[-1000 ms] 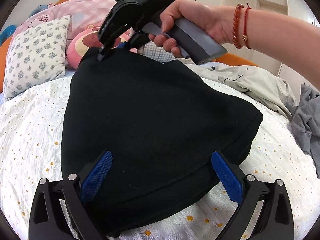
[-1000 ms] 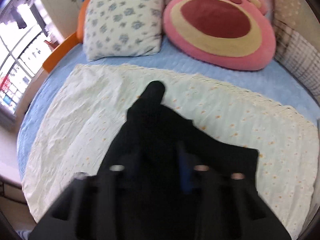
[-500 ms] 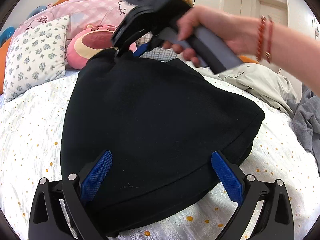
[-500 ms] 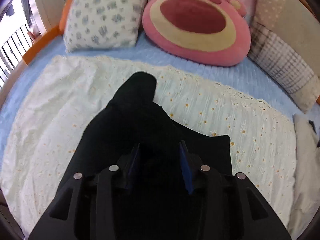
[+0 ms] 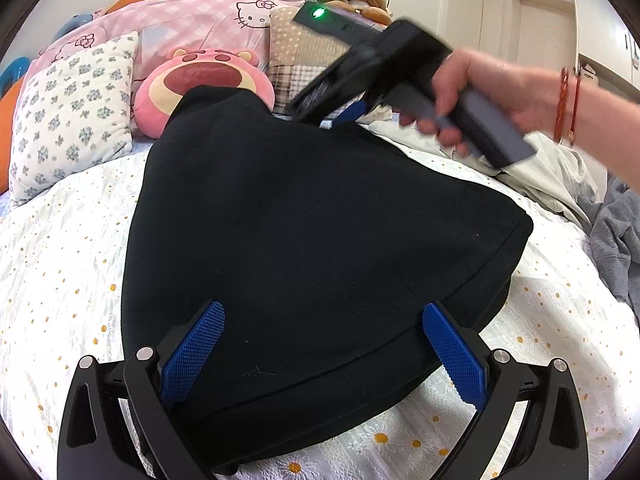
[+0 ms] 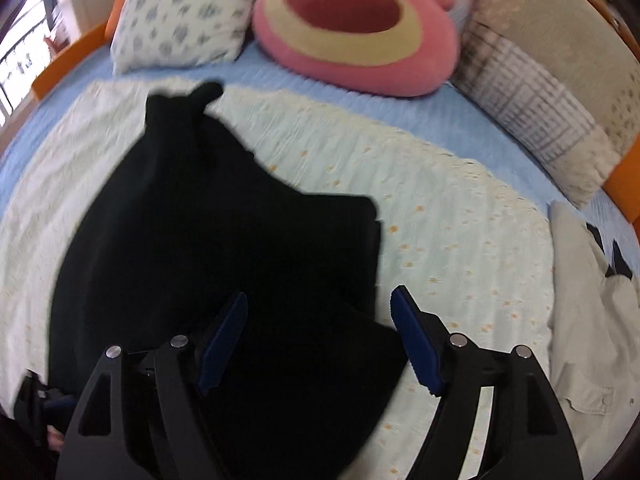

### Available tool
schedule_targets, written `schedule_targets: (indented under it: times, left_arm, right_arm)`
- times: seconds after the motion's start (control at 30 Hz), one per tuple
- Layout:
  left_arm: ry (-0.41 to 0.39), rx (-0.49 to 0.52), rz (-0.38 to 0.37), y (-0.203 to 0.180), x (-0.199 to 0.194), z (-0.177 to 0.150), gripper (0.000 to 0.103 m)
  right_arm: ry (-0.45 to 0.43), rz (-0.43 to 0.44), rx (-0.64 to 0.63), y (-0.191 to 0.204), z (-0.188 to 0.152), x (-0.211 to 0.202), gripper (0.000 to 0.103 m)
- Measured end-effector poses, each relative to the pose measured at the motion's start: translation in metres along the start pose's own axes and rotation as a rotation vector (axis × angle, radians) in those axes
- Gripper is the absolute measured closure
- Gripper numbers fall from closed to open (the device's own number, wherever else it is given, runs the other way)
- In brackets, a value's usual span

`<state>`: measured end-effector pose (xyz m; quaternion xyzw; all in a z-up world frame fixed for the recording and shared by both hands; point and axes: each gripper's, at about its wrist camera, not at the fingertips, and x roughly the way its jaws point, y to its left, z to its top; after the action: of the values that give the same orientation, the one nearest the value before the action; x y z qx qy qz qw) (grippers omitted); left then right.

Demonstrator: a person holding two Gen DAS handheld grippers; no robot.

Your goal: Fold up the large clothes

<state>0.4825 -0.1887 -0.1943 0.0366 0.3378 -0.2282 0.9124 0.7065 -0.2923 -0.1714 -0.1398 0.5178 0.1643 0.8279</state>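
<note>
A large black garment (image 5: 304, 232) lies folded on the white daisy-print bedspread (image 5: 60, 264). It also shows in the right wrist view (image 6: 224, 248). My left gripper (image 5: 320, 344) is open, its blue pads on either side of the garment's near edge, just above it. My right gripper (image 6: 320, 336) is open over the garment's far part and holds nothing. In the left wrist view the right gripper (image 5: 340, 108) is held by a hand above the garment's far right edge, slightly blurred.
A floral pillow (image 5: 72, 116), a pink bear cushion (image 5: 204, 80) and a plaid cushion (image 6: 532, 92) line the head of the bed. A beige garment (image 5: 552, 168) and a grey garment (image 5: 616, 232) lie to the right. An orange bed rail (image 6: 68, 60) runs at the left.
My right gripper has opened and let go of the garment's far edge, then moved right and up. That raised edge has dropped flat. My left gripper has stayed put.
</note>
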Motion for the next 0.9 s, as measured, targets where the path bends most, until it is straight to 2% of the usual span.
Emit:
schedule_targets:
  times: [0.03, 0.07, 0.1, 0.13, 0.17, 0.23, 0.27, 0.4, 0.47, 0.53, 0.6, 0.67, 0.73, 0.8, 0.83, 0.9]
  left_arm:
    - [0.000, 0.000, 0.000, 0.000, 0.000, 0.000, 0.003]
    - [0.000, -0.001, 0.001, -0.001, 0.000, 0.000, 0.003]
    - [0.000, -0.001, 0.000, -0.001, 0.000, 0.000, 0.003]
    - [0.000, 0.000, 0.000, -0.001, 0.000, 0.000, 0.003]
    - [0.000, -0.001, -0.001, -0.001, 0.000, 0.000, 0.003]
    - [-0.001, -0.001, 0.000, -0.001, 0.000, 0.000, 0.003]
    - [-0.001, -0.001, 0.000, -0.001, 0.000, 0.000, 0.003]
    - [-0.001, -0.001, 0.001, -0.001, 0.000, 0.000, 0.003]
    - [-0.001, -0.002, -0.001, -0.001, 0.001, 0.000, 0.003]
    - [0.000, -0.003, -0.002, -0.001, 0.000, 0.000, 0.003]
    - [0.001, -0.002, 0.000, -0.001, 0.000, 0.000, 0.003]
    - [0.006, 0.004, 0.009, -0.002, 0.001, 0.000, 0.003]
    - [0.012, 0.012, 0.020, -0.005, 0.001, -0.001, 0.003]
    - [0.018, 0.021, 0.030, -0.007, 0.001, -0.001, 0.003]
    - [0.019, 0.022, 0.030, -0.007, 0.001, -0.001, 0.003]
    - [0.020, 0.023, 0.031, -0.006, 0.002, 0.000, 0.003]
  right_arm:
    - [-0.005, -0.006, -0.010, 0.004, -0.002, 0.004, 0.047]
    - [-0.005, -0.011, -0.016, 0.008, -0.003, 0.008, 0.055]
    - [-0.013, -0.011, -0.018, 0.012, -0.002, 0.009, 0.075]
    - [-0.039, -0.075, -0.032, 0.018, 0.000, 0.005, 0.102]
    - [-0.061, -0.117, -0.038, 0.019, 0.001, 0.001, 0.103]
    - [-0.151, -0.086, 0.017, 0.008, 0.005, -0.021, 0.103]
    - [-0.176, -0.106, 0.044, -0.001, 0.005, -0.029, 0.103]
    - [-0.161, -0.158, 0.193, -0.049, -0.004, -0.035, 0.103]
    - [-0.160, -0.115, 0.261, -0.063, -0.014, -0.033, 0.102]
    - [-0.188, -0.029, 0.309, -0.065, -0.026, -0.038, 0.100]
    - [-0.213, 0.031, 0.314, -0.056, -0.034, -0.047, 0.100]
    - [-0.246, 0.138, 0.293, -0.037, -0.034, -0.058, 0.100]
    - [-0.246, 0.326, 0.286, -0.010, -0.032, -0.063, 0.100]
    - [-0.210, 0.433, 0.262, 0.015, -0.027, -0.059, 0.100]
    - [-0.186, 0.427, 0.227, 0.029, -0.023, -0.055, 0.100]
    - [-0.120, 0.277, 0.149, 0.051, -0.016, -0.039, 0.100]
